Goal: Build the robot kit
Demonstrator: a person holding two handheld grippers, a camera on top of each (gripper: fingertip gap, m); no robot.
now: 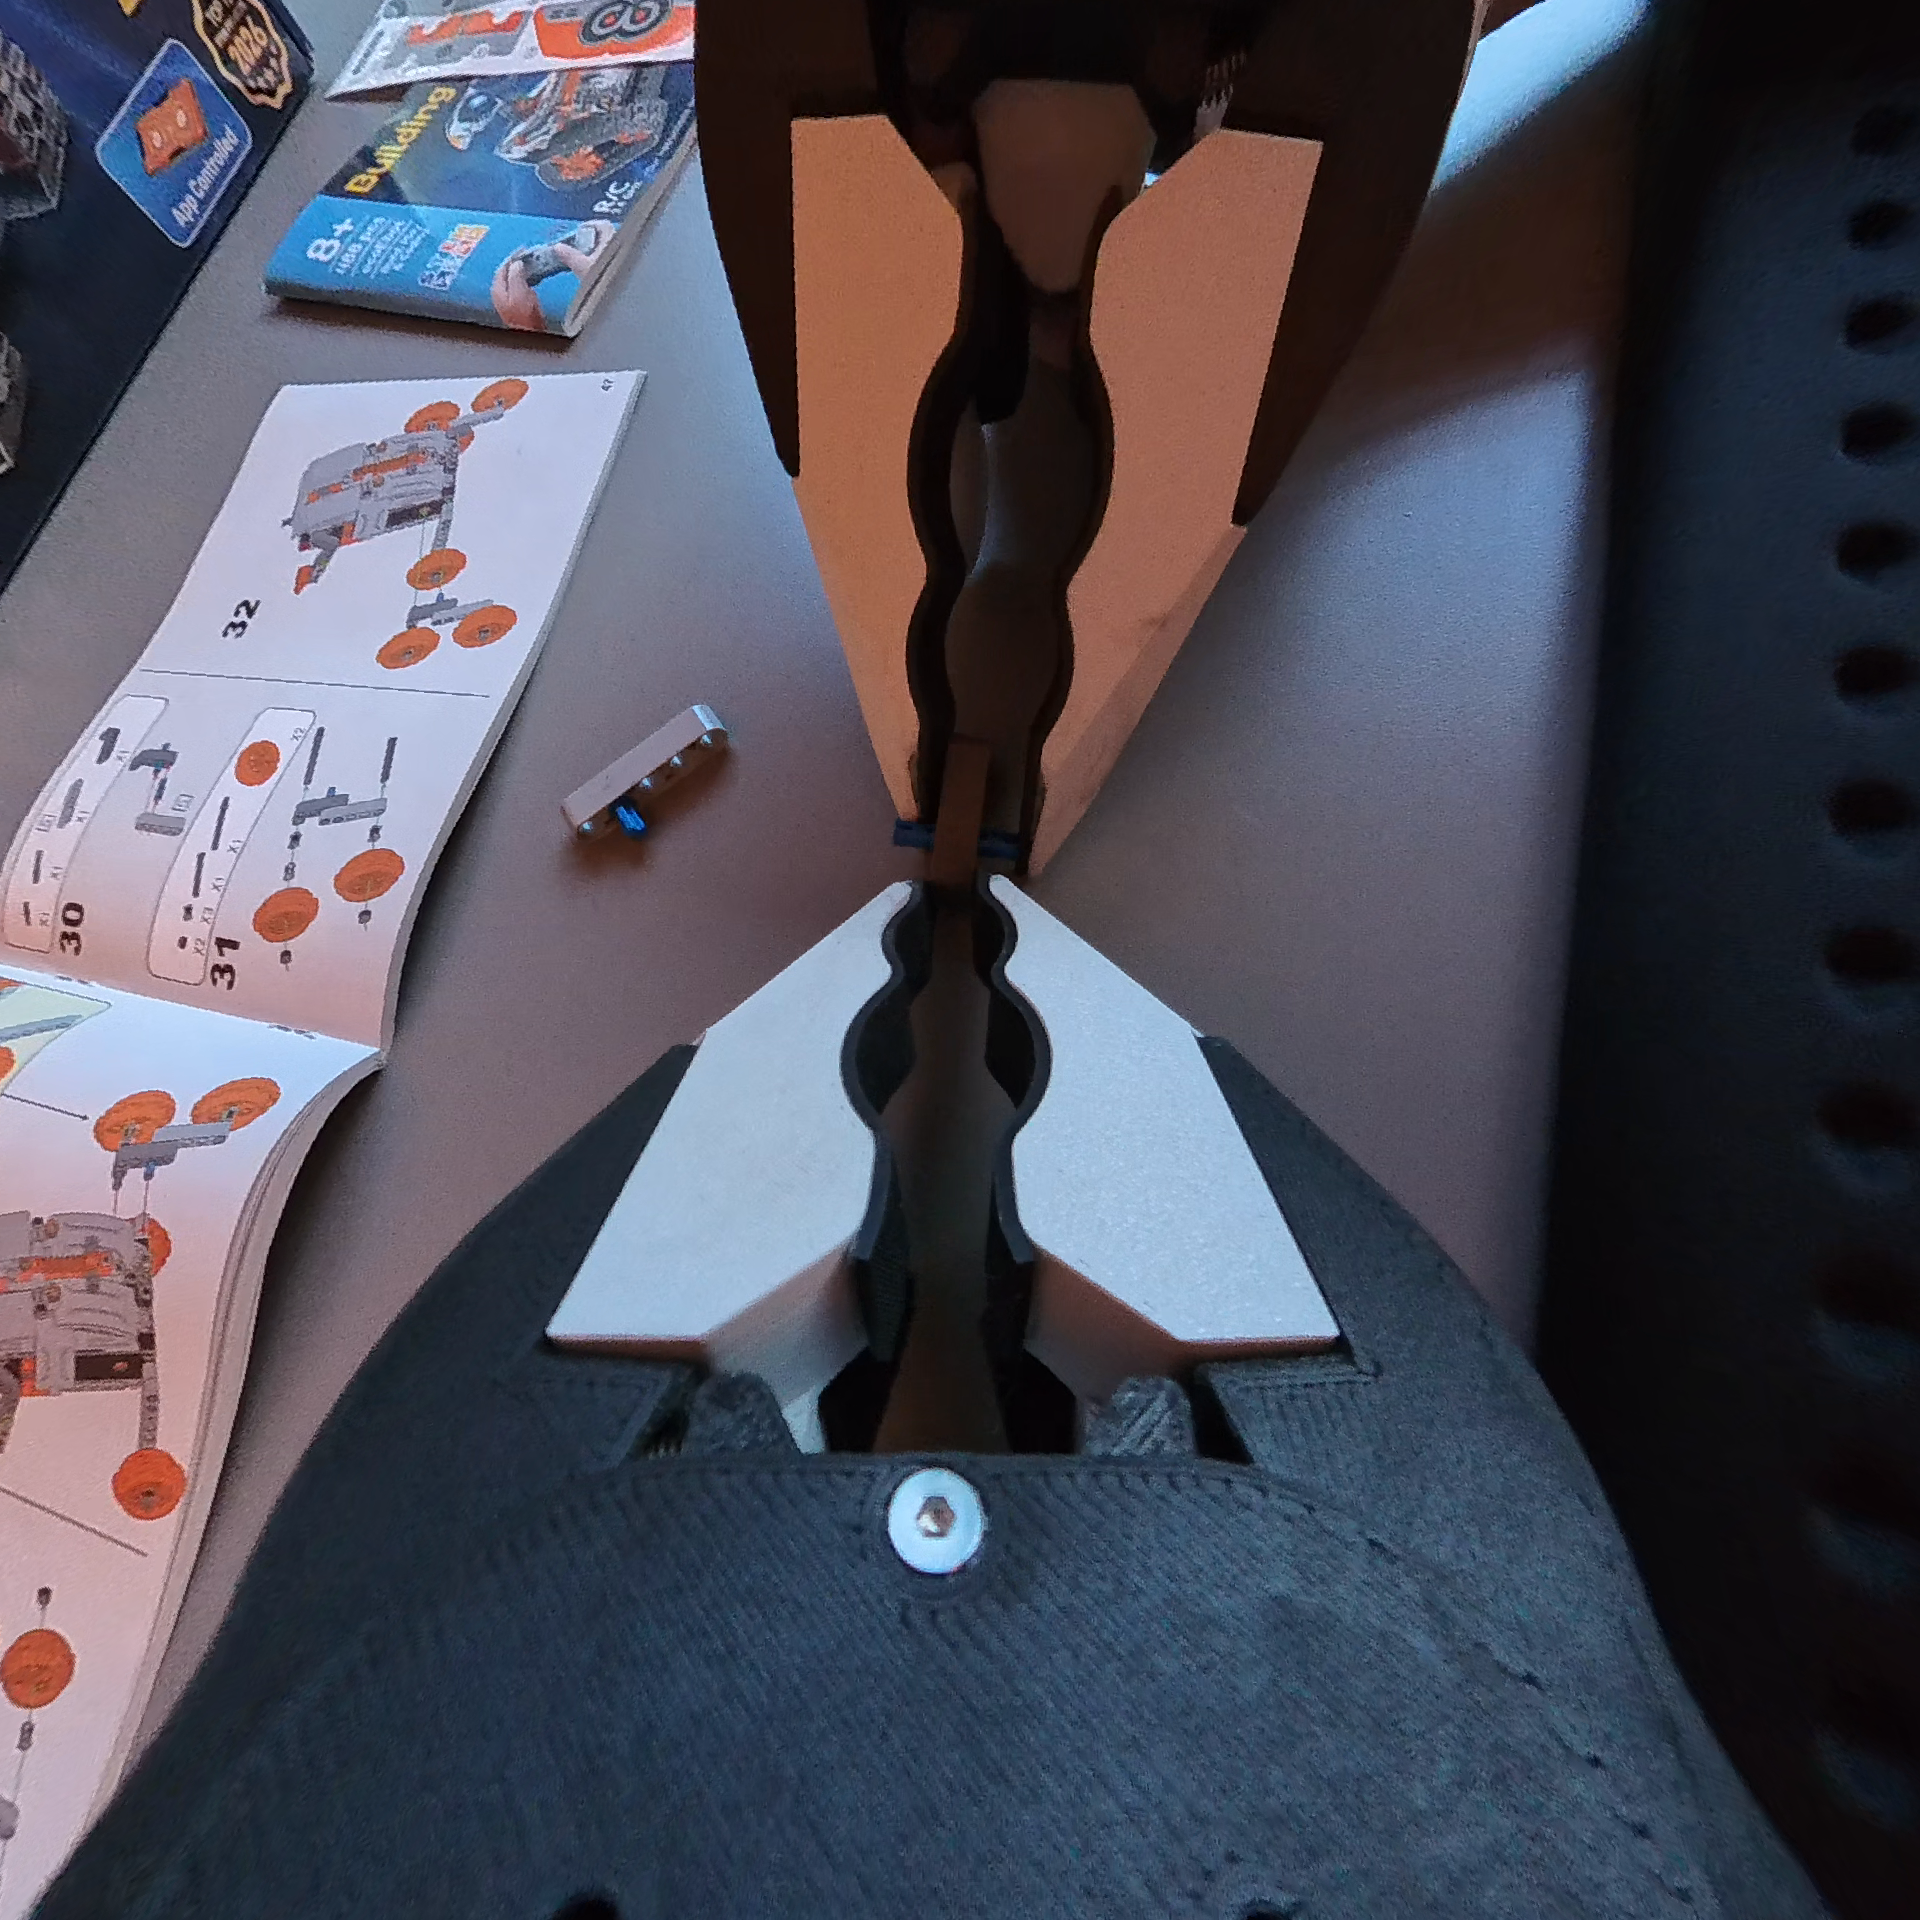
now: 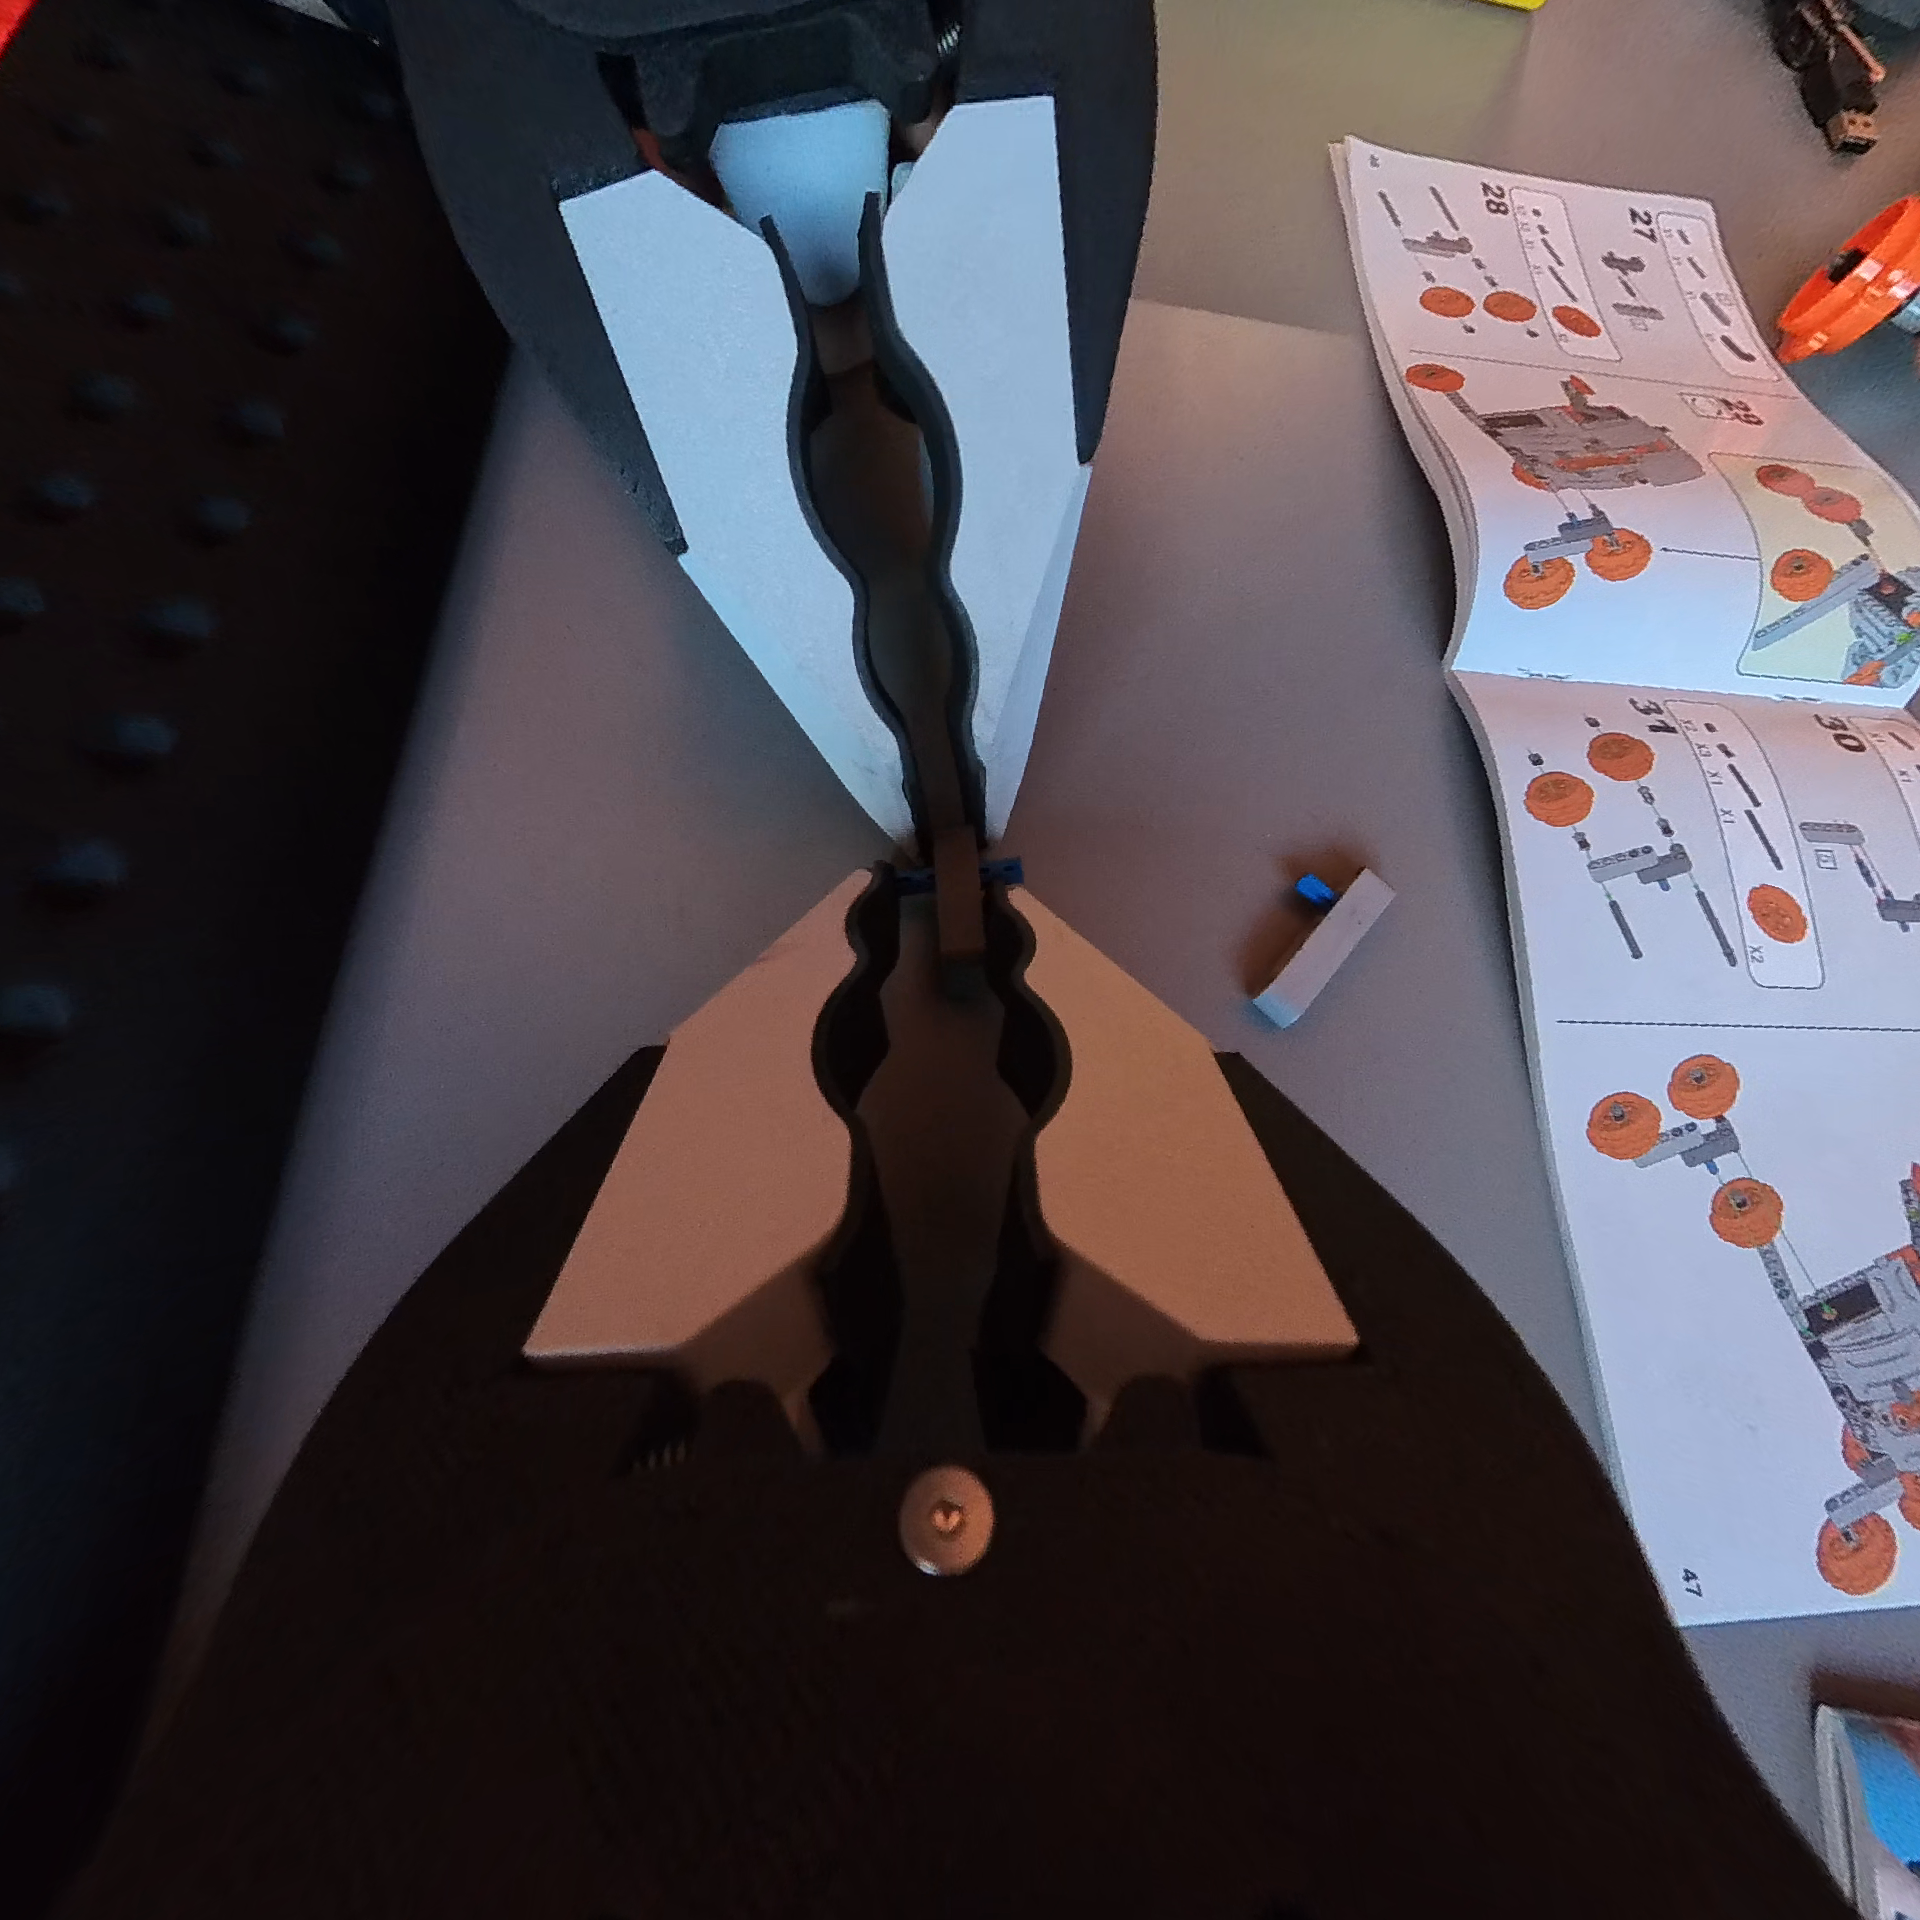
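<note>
My two grippers meet tip to tip above a grey-brown table [image 1: 1371,831]. A short dark beam [image 2: 958,914] with a blue pin [image 2: 912,881] through it sits between them. My right gripper [image 2: 940,883] is shut on the beam, which runs back into its jaws. My left gripper [image 1: 953,885] is shut on the beam's other end [image 1: 956,821], just behind the blue pin [image 1: 907,833]. The right gripper [image 1: 971,821] comes in from the top of the left wrist view. The left gripper [image 2: 951,831] does the same in the right wrist view.
A light grey beam [image 1: 644,774] with a blue pin lies on the table, also in the right wrist view [image 2: 1325,951]. An open instruction booklet [image 1: 312,727] [image 2: 1714,831], a blue booklet [image 1: 478,208], a dark box [image 1: 135,208] and an orange wheel [image 2: 1860,291] lie around. A black perforated surface [image 1: 1766,935] borders the table. Less than 4 cm separates the two grippers' tips. The orange wheel [image 2: 1860,291] is about equally far from each gripper, around 30 cm.
</note>
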